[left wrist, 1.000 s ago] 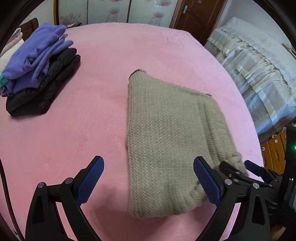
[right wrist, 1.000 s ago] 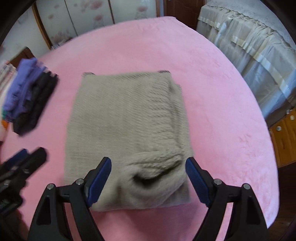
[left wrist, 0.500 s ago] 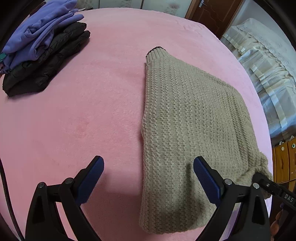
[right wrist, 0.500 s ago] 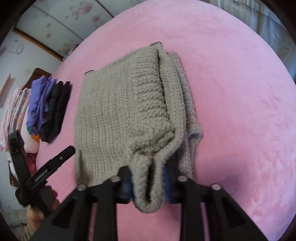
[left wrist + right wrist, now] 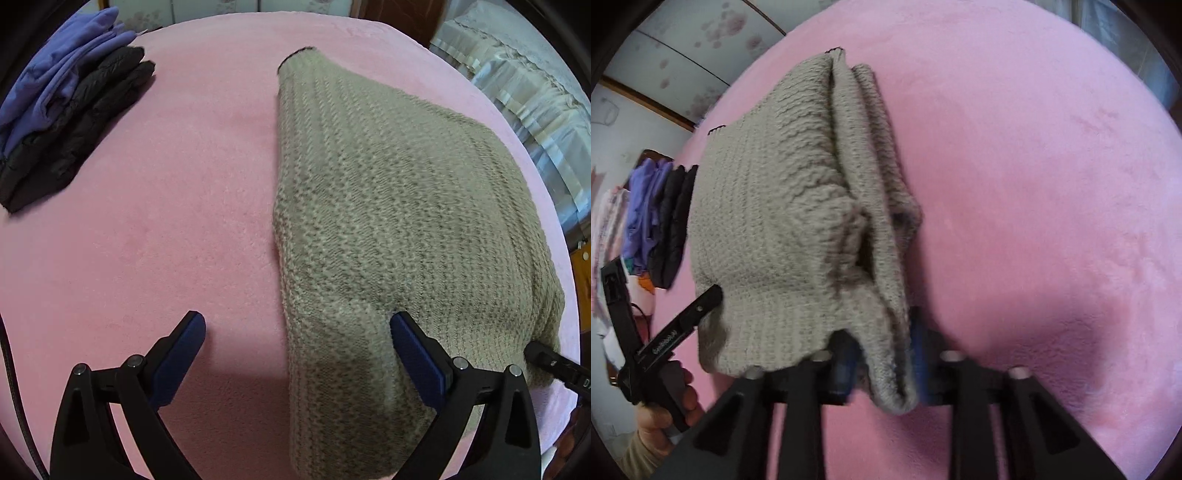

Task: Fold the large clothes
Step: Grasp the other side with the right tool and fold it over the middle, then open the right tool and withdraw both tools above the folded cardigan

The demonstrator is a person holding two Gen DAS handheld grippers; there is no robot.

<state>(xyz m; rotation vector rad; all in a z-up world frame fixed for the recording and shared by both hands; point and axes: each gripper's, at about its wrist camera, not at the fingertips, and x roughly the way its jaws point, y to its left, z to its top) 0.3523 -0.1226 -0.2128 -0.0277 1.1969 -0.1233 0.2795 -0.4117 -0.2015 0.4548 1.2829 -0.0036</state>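
A folded beige knit sweater (image 5: 388, 206) lies on the pink bed cover (image 5: 166, 221); it also shows in the right wrist view (image 5: 783, 206). My right gripper (image 5: 882, 365) is shut on the sweater's near right edge and lifts that thick folded edge. My left gripper (image 5: 295, 343) is open, its jaws astride the sweater's near left edge, one finger (image 5: 417, 354) over the knit and the other over the bed cover. The left gripper also shows in the right wrist view (image 5: 709, 299) against the sweater's left corner.
A stack of folded clothes, purple on black (image 5: 70, 110), lies at the far left of the bed; it shows in the right wrist view (image 5: 661, 218) too. A lace-covered piece of furniture (image 5: 517, 85) stands beyond the bed's right edge.
My right gripper closed on the sweater's near right edge and raised it. My left gripper moved forward and right, so its open jaws now straddle the near left edge.
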